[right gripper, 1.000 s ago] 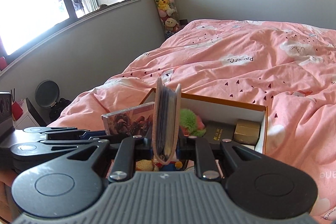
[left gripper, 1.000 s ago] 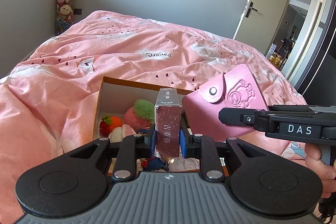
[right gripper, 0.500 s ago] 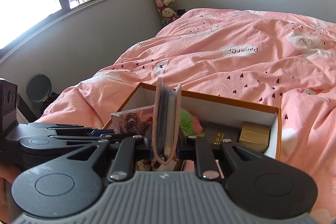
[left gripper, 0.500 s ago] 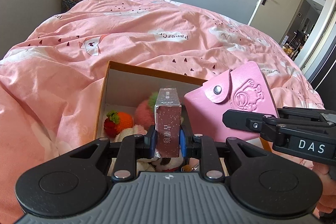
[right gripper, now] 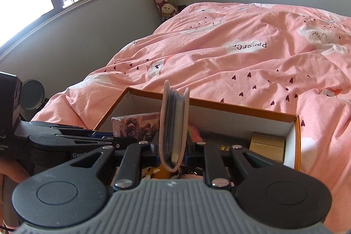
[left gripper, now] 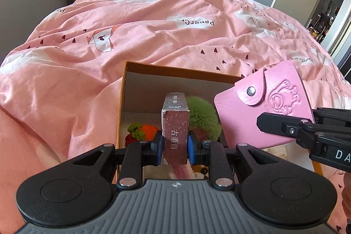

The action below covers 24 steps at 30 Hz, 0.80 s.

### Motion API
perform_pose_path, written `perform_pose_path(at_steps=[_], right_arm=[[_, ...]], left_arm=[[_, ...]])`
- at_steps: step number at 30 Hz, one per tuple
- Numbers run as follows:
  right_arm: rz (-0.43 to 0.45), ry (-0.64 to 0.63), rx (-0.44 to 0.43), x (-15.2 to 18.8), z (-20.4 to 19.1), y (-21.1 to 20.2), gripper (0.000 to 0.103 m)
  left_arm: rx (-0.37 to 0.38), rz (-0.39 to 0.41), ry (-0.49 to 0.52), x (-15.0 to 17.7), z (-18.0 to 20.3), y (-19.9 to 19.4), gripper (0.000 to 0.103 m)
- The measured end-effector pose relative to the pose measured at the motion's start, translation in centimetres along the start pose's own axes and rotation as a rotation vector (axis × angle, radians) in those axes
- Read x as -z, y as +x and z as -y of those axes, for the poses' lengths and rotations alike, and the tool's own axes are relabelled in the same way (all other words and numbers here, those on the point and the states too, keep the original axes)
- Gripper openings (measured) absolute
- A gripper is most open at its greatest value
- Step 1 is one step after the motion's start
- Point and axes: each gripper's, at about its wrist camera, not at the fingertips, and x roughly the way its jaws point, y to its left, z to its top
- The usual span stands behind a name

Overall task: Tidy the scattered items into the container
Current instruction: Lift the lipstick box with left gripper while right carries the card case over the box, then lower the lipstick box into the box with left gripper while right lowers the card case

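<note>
We have the left hand-held gripper (left gripper: 175, 146) clamped on a card box (left gripper: 175, 124), the right (right gripper: 172, 151), marked "DA", gripping a pink wallet (left gripper: 265, 111), both over the box (left gripper: 175, 69) on the "PaperCr" bed (left gripper: 153, 21).

You had one orange-rimmed cardboard box (left gripper: 175, 68), one maroon card pack (left gripper: 175, 131), one pink snap wallet (left gripper: 263, 111).

The duvet (left gripper: 153, 21) is soft matt pink cotton-like cloth, creased; the box (left gripper: 175, 71) is matt cardboard; the card holder (left gripper: 267, 111) is smooth embossed faux leather with a shiny metal snap; the small carton (left gripper: 175, 131) looks glossy; the pompom (left gripper: 204, 115) is fluffy
</note>
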Motion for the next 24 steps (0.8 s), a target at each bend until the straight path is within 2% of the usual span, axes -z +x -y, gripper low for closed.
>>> perform_pose_path(at_steps=[4,17,19,24], right_arm=[[0.001,-0.004,-0.005,0.0,0.2,0.2,0.020],[-0.014,-0.016,-0.003,0.2,0.3,1.0,0.020],[-0.015,-0.018,-0.004,0.2,0.2,1.0,0.020],[-0.007,-0.013,-0.010,0.1,0.0,1.1,0.020]], left_arm=[[-0.055,-0.019,0.021,-0.4,-0.4,0.6,0.025],[-0.122,-0.040,0.158,-0.5,1.9,2.6,0.028],[-0.110,-0.036,0.155,-0.5,1.9,2.5,0.028],[-0.038,-0.026,0.070,-0.6,0.4,1.2,0.030]])
